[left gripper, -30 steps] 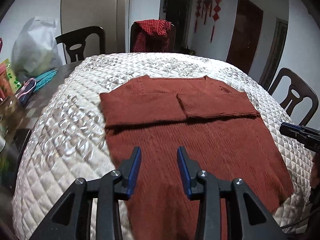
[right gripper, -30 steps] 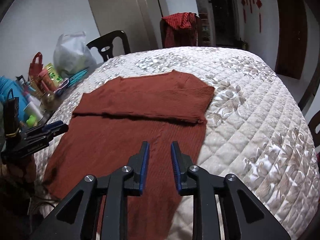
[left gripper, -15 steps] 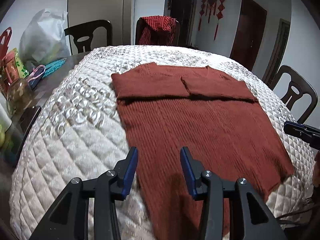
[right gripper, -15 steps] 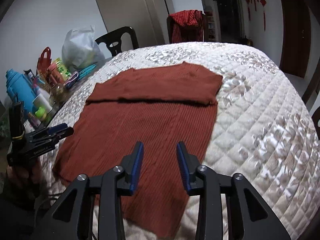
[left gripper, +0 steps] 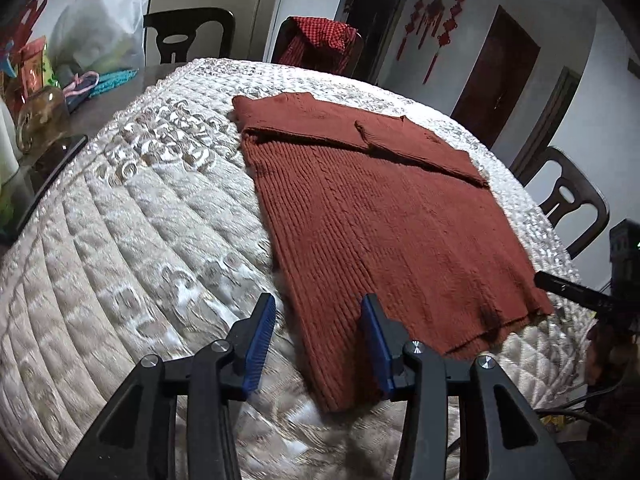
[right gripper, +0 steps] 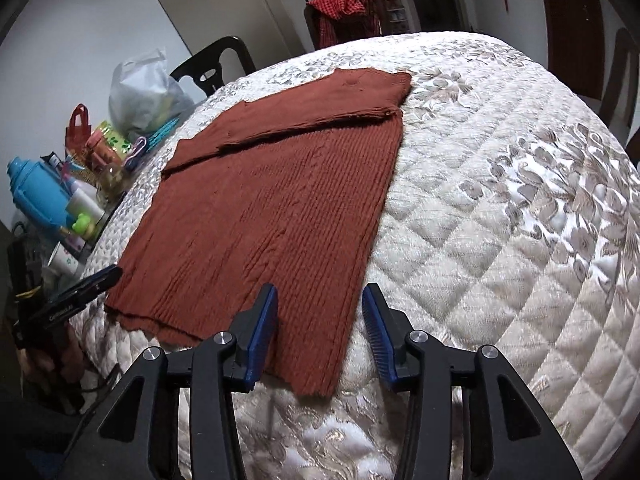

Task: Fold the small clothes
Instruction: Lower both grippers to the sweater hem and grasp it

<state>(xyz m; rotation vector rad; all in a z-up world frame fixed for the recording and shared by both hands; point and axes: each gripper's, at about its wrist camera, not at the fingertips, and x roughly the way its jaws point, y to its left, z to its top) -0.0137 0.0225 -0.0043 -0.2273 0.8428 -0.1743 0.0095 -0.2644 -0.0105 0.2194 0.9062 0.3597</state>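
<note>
A rust-red knit sweater [left gripper: 380, 216] lies flat on the quilted table cover [left gripper: 140, 220], its sleeves folded across the chest at the far end. My left gripper [left gripper: 318, 308] is open and empty, just above the sweater's near left hem corner. My right gripper [right gripper: 319, 298] is open and empty, over the near right hem corner of the sweater [right gripper: 280, 184]. The right gripper's tip shows at the right edge of the left wrist view [left gripper: 576, 290]; the left gripper's tip shows at the left of the right wrist view [right gripper: 80, 292].
Dark wooden chairs [left gripper: 568, 200] stand around the table; one at the far side carries a red checked cloth [left gripper: 320, 36]. Bottles, a jar, bags and a blue flask [right gripper: 36, 192] crowd the left end of the table beside a white plastic bag [right gripper: 148, 96].
Both grippers have drawn back toward the near hem and opened wider. The left one shifted left to the hem's left corner, the right one to the right corner. The sweater has not moved.
</note>
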